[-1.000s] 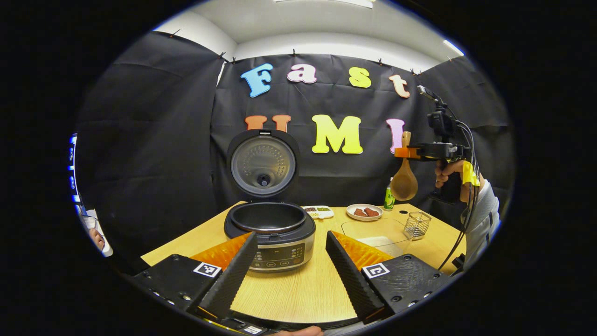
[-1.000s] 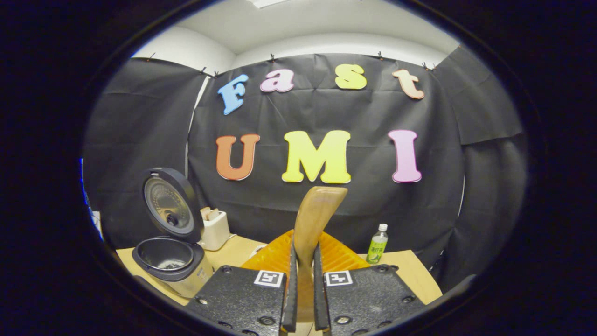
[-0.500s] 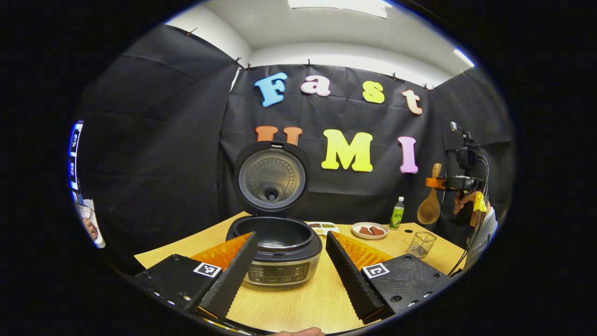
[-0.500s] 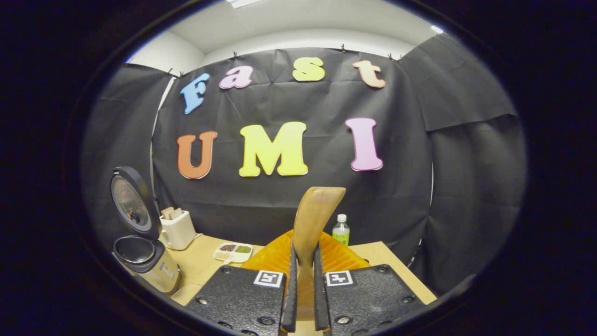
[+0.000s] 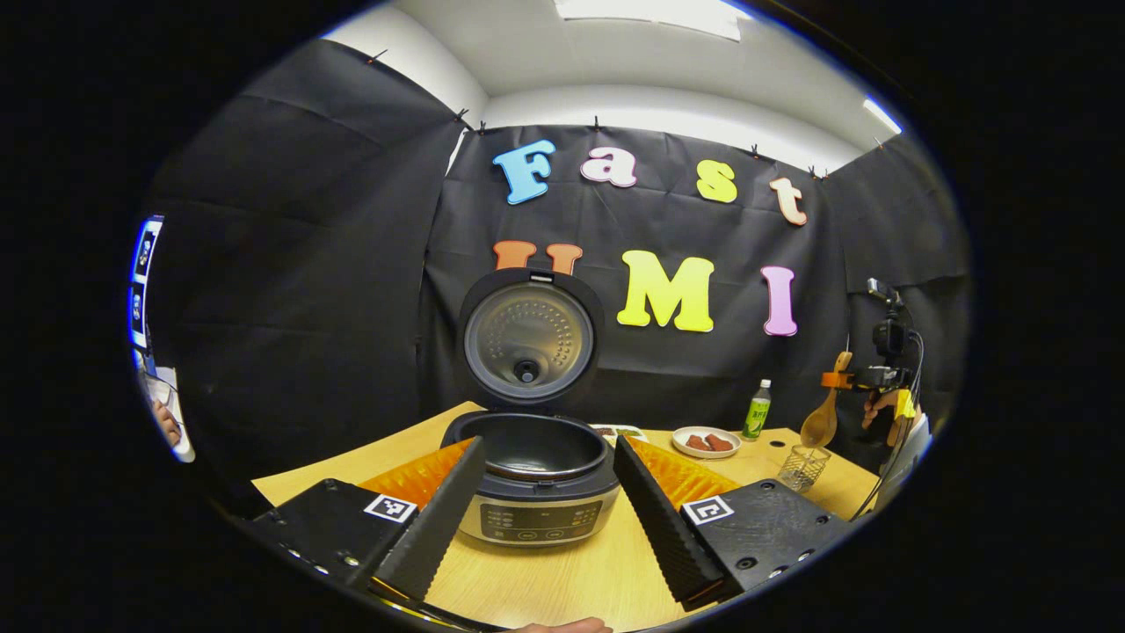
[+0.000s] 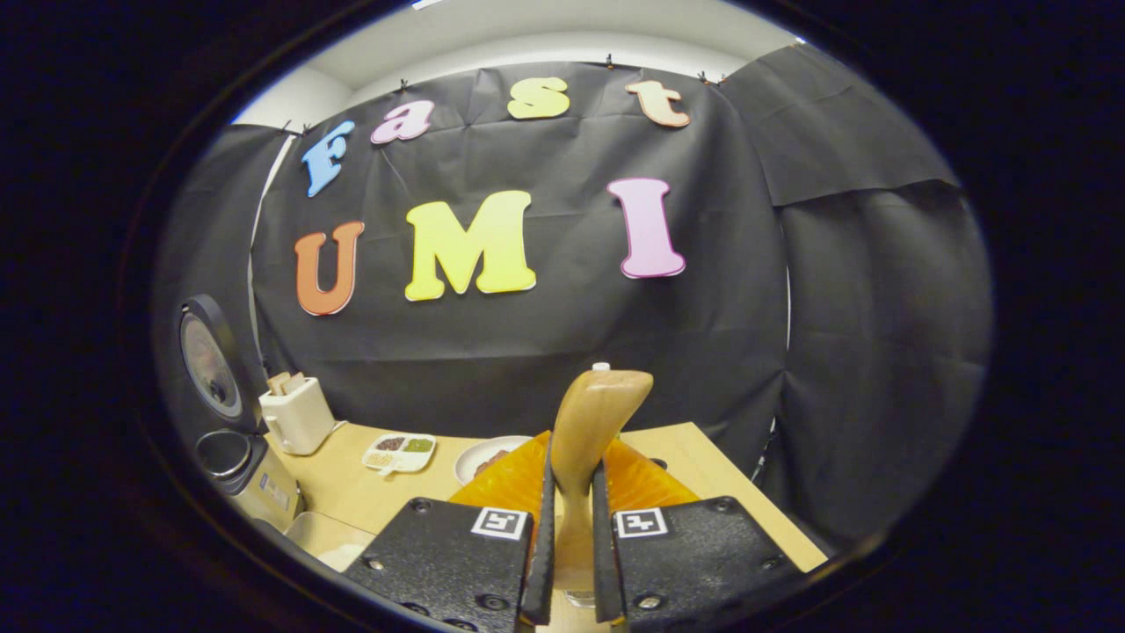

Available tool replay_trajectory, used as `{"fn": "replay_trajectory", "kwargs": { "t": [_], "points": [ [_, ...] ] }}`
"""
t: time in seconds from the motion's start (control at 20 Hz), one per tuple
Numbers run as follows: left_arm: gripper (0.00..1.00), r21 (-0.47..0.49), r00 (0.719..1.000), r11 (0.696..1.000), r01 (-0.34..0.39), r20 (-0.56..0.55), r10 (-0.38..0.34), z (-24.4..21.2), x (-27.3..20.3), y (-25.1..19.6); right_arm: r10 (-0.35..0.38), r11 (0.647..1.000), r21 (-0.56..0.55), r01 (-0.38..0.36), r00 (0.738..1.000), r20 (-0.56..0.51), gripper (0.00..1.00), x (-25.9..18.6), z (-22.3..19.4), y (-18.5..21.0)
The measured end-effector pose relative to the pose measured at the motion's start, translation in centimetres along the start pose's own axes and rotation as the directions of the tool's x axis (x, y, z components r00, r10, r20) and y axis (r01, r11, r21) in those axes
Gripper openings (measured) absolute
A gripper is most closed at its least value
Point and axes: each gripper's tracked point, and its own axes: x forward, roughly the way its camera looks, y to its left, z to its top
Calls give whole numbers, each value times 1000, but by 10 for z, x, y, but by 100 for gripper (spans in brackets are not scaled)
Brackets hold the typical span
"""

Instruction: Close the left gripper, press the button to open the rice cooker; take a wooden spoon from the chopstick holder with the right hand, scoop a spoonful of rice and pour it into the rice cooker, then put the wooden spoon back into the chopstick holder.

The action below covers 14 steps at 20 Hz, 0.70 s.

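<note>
one rice cooker (image 5: 536, 492) stands open; the left gripper (image 5: 545, 519) is spread wide, and the right gripper (image 6: 569, 536) clamps one wooden spoon (image 6: 587, 440) above one chopstick holder (image 5: 800, 468).

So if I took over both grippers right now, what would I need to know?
Left gripper: open, holding nothing, facing the rice cooker.
Right gripper: shut on the wooden spoon, bowl hanging down just above the wire holder at the table's right end.
Rice cooker: lid up, pot open.
Done: cooker opened, spoon in hand. Whether rice has gone into the pot, I cannot tell.
Left: if rice is in, lower the spoon into the holder and let go; otherwise scoop and pour first.
</note>
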Motion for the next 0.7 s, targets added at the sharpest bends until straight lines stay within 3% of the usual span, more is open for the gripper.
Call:
{"fn": "replay_trajectory", "kwargs": {
  "t": [0.25, 0.35, 0.4, 0.45, 0.5, 0.55, 0.65, 0.7],
  "points": [
    [94, 14, 1000, 1000, -3, -14, 3, -1, -2, -5, -13, 997, 73, 17, 999, -46, 27, 9, -17, -14],
    [95, 15, 1000, 1000, -1, -8, 1, 2, -3, -6, -56, 995, 80, 61, 996, -63, 29, 12, -23, -28],
    [95, 15, 1000, 1000, 1, -4, -1, 5, -2, -8, -84, 993, 76, 88, 995, -59, 35, 13, -22, -36],
    [95, 13, 1000, 1000, 4, -4, -4, 7, -1, -9, -121, 990, 68, 124, 992, -46, 58, 9, -15, -46],
    [94, 9, 1000, 1000, 4, 0, -4, 9, -1, -11, -142, 988, 63, 144, 989, -28, 54, 8, -11, -53],
    [94, 5, 1000, 1000, 4, 3, -4, 11, 0, -11, -158, 985, 66, 159, 987, -19, 60, 4, -6, -58],
    [94, 5, 1000, 1000, 0, 5, 0, 17, 4, -13, -174, 983, 61, 174, 985, -6, 80, -1, -3, -66],
    [95, 8, 1000, 1000, 0, 9, 0, 21, 6, -14, -184, 982, 53, 184, 983, -3, 98, -4, -3, -70]
  ]
}}
